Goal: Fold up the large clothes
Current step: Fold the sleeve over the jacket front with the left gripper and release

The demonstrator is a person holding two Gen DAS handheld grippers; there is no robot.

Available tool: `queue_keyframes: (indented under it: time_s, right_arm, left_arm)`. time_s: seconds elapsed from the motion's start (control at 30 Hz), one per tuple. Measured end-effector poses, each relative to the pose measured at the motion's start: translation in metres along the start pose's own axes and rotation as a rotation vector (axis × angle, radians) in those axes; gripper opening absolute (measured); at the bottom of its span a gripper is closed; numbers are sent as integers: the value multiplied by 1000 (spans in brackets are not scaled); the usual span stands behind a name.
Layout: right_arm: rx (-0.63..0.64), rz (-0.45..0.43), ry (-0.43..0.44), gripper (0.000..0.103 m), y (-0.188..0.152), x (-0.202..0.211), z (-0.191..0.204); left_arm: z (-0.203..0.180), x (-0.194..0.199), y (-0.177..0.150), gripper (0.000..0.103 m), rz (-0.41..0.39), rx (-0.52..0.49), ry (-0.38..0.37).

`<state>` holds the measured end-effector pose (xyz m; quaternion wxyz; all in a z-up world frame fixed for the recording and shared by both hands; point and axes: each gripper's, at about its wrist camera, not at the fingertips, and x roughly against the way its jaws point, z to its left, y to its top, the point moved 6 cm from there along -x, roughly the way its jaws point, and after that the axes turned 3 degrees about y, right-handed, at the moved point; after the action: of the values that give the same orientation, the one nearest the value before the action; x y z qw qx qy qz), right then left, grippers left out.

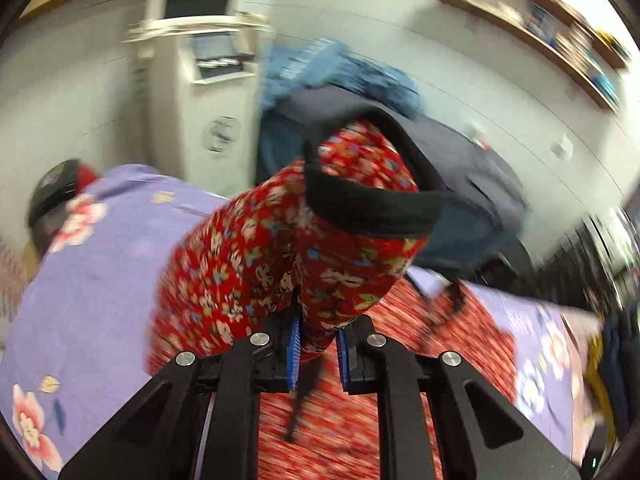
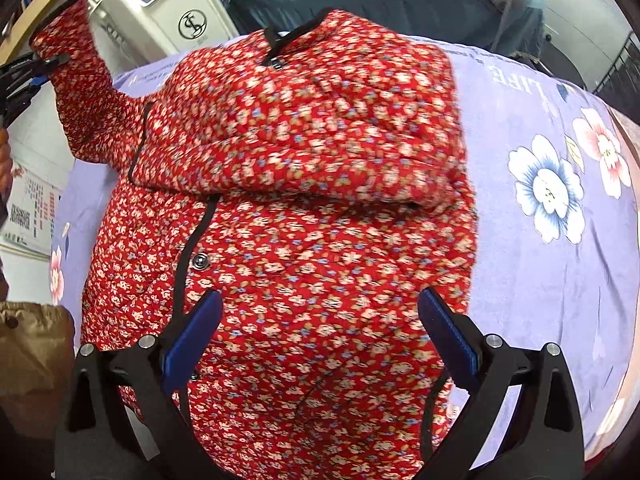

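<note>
Bright red jacket [image 2: 320,208] all over, peppered with small cream flowers, blue dots and tan leaves, and edged in thin black piping, with a broad black cuff [image 1: 372,204] on the sleeve. Under it a lilac sheet [image 2: 532,300] printed with big white-and-blue and pink blossoms. Black grippers with blue pads [image 2: 448,336], a cream-white appliance [image 2: 160,4] bearing a round black logo.

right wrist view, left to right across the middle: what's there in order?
Brown bag at the left edge → lifted sleeve pinched by the left hand-held gripper → red floral jacket body → lavender sheet → blue-and-white printed flower → pink printed flower near the right edge.
</note>
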<state>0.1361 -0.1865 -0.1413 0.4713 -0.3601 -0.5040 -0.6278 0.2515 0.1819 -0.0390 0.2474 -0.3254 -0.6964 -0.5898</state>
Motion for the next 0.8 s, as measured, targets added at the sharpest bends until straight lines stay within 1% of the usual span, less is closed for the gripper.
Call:
queue_keyframes:
  time_s: [0.03,0.07,0.13,0.2,0.27,0.33,0.4,0.47,0.53,0.6,0.63,0.67,0.7,0.73,0.77,0.8]
  right_arm:
    - [-14,-9,-2,97,0,3,-6]
    - [-29,-17,-5,97,-1,5,-12]
    - [-55,-25,-12,97,-2,8,-23]
    - [-84,-31,-18,97,-4,8,-34]
    - [-115,-22,-23,97,-7,7,-43]
    - [-140,-15,-23,97,-9,6,-48]
    - [-148,-19,-27,97,-10,8,-51]
    - [-149,-21,-34,97,-11,9,-53]
    - [-157,-20,-36,97,-11,9,-56]
    - [-166,-16,-40,97,-11,8,-60]
    - [-173,-12,-41,97,-10,7,-62]
    - [-178,-11,-41,97,-9,7,-63]
    - [-184,-10,-41,97,-7,7,-64]
    - [-187,-10,-42,97,-5,7,-66]
    - [-188,-10,-43,97,-4,7,-66]
    - [-189,-12,-47,97,0,7,-67]
  left_arm:
    - [-17,-3,-5,14,11,-27,-17]
    - [-40,-6,-17,14,30,-61,-42]
    - [-80,-15,-42,14,78,-96,-99]
    - [-111,-25,-64,14,123,-118,-138]
    - [-135,-35,-87,14,163,-147,-151]
    - [-154,-44,-102,14,194,-173,-153]
    - [-172,-55,-118,14,221,-211,-138]
    - [-181,-68,-129,14,245,-258,-93]
    - [-184,-86,-145,15,300,-299,-46]
    - [-187,-98,-156,26,349,-336,-38]
    - [-190,-102,-162,35,375,-354,-56]
    - [-192,-102,-164,45,381,-362,-69]
    - [-195,-98,-166,53,377,-367,-100]
    - [-197,-92,-165,72,375,-359,-150]
    - [-199,-85,-167,95,379,-344,-195]
    - [-204,-76,-169,97,381,-326,-225]
